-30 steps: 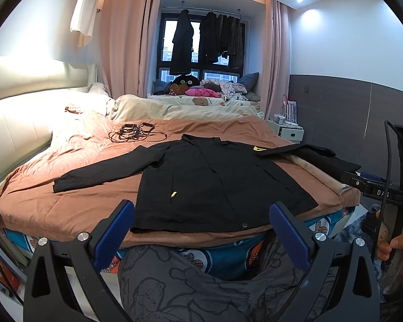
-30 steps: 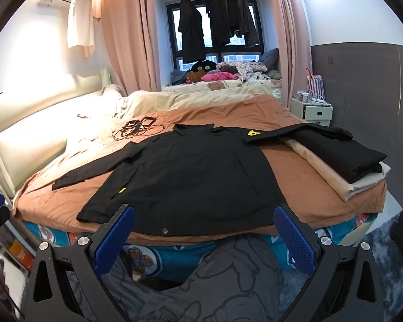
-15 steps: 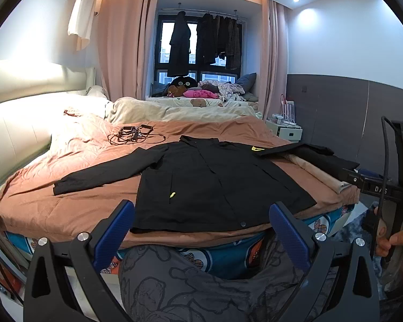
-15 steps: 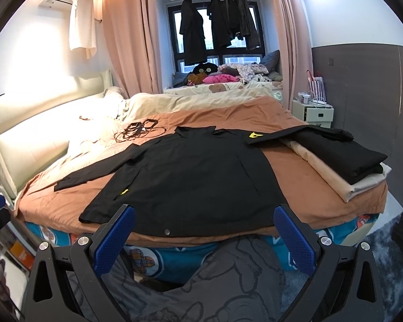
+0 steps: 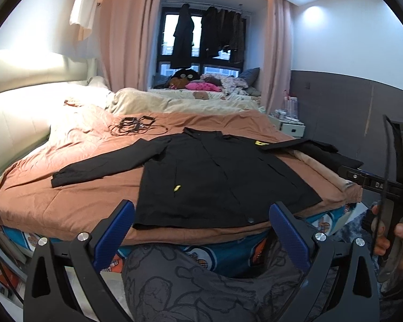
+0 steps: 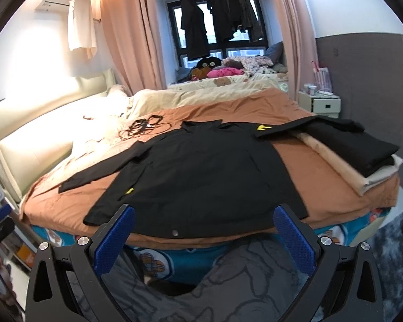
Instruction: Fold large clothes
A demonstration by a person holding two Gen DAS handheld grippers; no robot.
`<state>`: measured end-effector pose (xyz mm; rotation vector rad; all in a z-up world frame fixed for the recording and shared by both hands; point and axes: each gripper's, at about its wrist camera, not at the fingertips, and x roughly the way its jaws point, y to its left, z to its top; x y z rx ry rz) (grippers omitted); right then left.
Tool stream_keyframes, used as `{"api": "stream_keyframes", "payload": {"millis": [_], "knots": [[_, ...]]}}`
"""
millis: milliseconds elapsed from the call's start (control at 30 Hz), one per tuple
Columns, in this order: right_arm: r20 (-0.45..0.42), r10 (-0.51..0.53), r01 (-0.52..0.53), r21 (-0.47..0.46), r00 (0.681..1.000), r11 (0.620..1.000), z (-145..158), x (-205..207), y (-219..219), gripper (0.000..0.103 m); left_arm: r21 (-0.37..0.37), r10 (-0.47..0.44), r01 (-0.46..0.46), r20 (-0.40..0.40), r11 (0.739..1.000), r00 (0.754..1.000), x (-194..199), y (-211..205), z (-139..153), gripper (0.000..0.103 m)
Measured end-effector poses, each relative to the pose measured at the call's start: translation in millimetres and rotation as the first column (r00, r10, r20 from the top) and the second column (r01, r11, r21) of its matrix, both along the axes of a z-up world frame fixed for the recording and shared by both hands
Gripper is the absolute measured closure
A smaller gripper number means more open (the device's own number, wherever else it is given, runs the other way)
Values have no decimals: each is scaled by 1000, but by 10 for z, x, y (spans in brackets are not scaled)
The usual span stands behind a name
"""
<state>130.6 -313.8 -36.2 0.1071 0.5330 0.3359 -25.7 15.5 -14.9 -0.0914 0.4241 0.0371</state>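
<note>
black coat [image 5: 217, 177] flat on bed [image 5: 67, 201], hem just ahead | left claw [image 5: 201, 237], right claw [image 6: 204, 237] wide open, empty | both equally near

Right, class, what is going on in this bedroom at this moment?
A person holds tongs in each hand at the foot of a bed. The left tongs and right tongs are both open and hold nothing. A black jacket lies spread flat on the brown cover, unfolded, one sleeve stretched out. Folded black clothes sit stacked at the right edge.

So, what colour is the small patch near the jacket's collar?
Yellow, on the black jacket; the patch shows best in the right wrist view.
</note>
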Motion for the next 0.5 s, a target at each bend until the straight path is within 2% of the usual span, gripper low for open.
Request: {"api": "stream_keyframes", "payload": {"millis": [267,500], "knots": [[-6,23,-23,-10,1000,1000,-114,328,219,0,-9,77,-78,-48,997,996,368,263,-173,1],[-44,-29,28,-12,999,1000,-282,743,301,0,-30,88,-92,-113,995,990,752,505,-316,1]]}}
